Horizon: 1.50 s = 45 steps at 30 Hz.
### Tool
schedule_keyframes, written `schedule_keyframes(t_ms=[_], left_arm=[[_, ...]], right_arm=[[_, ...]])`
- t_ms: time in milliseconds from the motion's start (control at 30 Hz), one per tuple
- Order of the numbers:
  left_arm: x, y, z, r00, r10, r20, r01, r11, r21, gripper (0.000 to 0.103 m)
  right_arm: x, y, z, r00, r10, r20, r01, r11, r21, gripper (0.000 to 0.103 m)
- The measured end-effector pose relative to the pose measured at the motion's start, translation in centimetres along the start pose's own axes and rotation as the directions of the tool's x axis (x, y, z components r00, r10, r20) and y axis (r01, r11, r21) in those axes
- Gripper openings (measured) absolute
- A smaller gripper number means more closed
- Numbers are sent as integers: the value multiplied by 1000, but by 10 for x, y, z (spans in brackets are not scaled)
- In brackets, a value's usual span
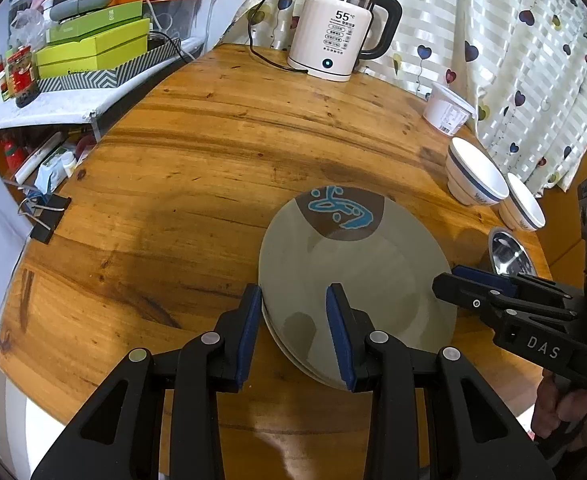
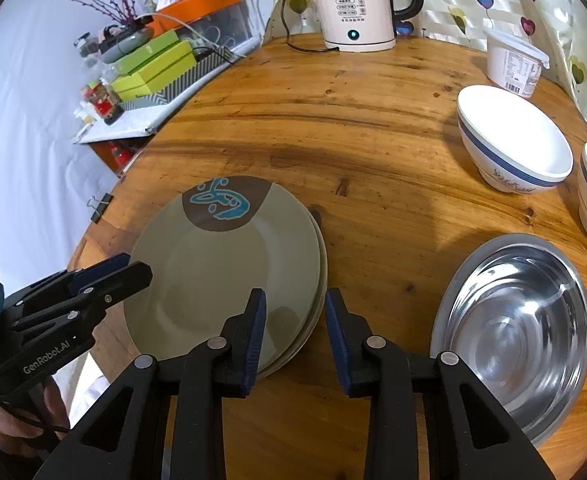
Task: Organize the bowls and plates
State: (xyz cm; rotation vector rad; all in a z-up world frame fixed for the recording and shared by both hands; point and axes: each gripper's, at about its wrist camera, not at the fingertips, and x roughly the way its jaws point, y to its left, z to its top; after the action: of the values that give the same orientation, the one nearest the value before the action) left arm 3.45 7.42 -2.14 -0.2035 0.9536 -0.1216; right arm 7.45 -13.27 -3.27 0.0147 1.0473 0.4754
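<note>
Plates: the plates (image 2: 221, 276) lie stacked on the table (image 2: 373, 128), one decorated plate on top and at least one more rim showing beneath; stacking them saves room and looks like the sorted part of the task.
Left gripper: the left gripper (image 1: 295, 332) is open, its pads straddling the stack's near-left rim, probably to square it up or lift it; contact with the rim is hard to judge.
Right gripper: the right gripper (image 2: 295, 336) is open and grips nothing, hanging over the gap between the stack's right edge and the steel bowl (image 2: 521, 328).
Bowls: two white bowls (image 2: 513, 140) with a blue band stand side by side near the curtain, apart from the steel one, so the bowls seem not yet nested.
Writing: the kettle (image 2: 353, 4) shows "55°C"; the right gripper's body reads "DAS", the left's "GenRobot.AI". The script on the bowls and the tub (image 2: 513, 64) label is too small to read.
</note>
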Motion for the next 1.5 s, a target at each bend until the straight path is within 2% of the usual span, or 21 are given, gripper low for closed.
schedule_keyframes(t_ms=[300,667,933,1000,1300,1500], left_arm=[[2,0,2,1000,-3,-4,3,1000,11,39],[-14,-1,10,999,-8,46,8,1000,4,39],[-21,-18,19,997,-40,65,38,999,30,39],[-21,-21,21,997,-44,62,42,998,36,39],[-17,-38,34,996,-76,53,71,994,80,39],[-17,-57,47,992,-113,53,106,987,120,39]], right_arm=[[0,0,1,1000,-5,8,5,1000,-1,29],[-26,-7,4,998,19,59,-20,1000,7,30],[-51,-12,8,992,43,115,-44,999,4,40],[-54,-15,9,991,41,125,-42,999,4,45],[-64,-31,13,986,62,153,-67,997,27,49],[-75,-50,16,984,26,175,-41,996,81,49]])
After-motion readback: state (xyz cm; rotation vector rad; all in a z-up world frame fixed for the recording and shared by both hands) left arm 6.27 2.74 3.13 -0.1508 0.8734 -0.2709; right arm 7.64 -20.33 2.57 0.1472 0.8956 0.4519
